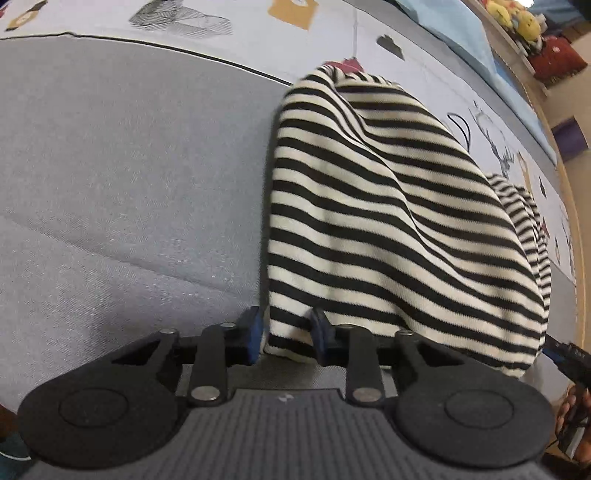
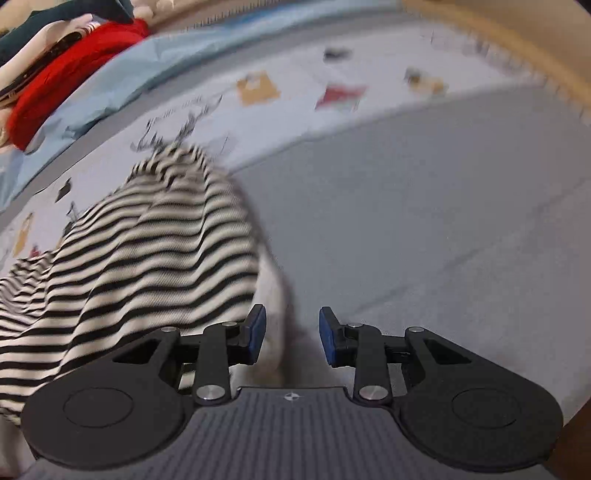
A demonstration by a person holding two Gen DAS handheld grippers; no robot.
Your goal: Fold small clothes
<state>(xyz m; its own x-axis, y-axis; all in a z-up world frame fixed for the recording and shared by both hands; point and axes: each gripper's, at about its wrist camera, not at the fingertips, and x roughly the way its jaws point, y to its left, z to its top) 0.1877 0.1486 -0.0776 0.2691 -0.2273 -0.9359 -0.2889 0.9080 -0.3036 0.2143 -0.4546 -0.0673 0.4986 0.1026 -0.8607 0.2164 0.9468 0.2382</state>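
A black-and-white striped garment (image 1: 388, 221) hangs and drapes over the grey bed surface (image 1: 129, 184). My left gripper (image 1: 286, 334) has its blue pads around the garment's near left corner, which sits between the fingers; the jaws stand partly apart with cloth in the gap. In the right wrist view the same garment (image 2: 147, 251) lies to the left, blurred by motion. My right gripper (image 2: 291, 332) is open, and a pale edge of the cloth (image 2: 273, 314) passes through the gap next to the left pad (image 2: 256, 328). The other gripper's tip (image 1: 565, 354) shows at the left view's right edge.
A printed bedsheet (image 1: 332, 37) covers the far part of the bed, with a light blue cloth (image 2: 129, 74) beyond. A red garment (image 2: 74, 66) and other clothes lie at the far edge. Plush toys (image 1: 517, 18) sit on a shelf. A wooden bed frame (image 2: 517, 44) runs behind.
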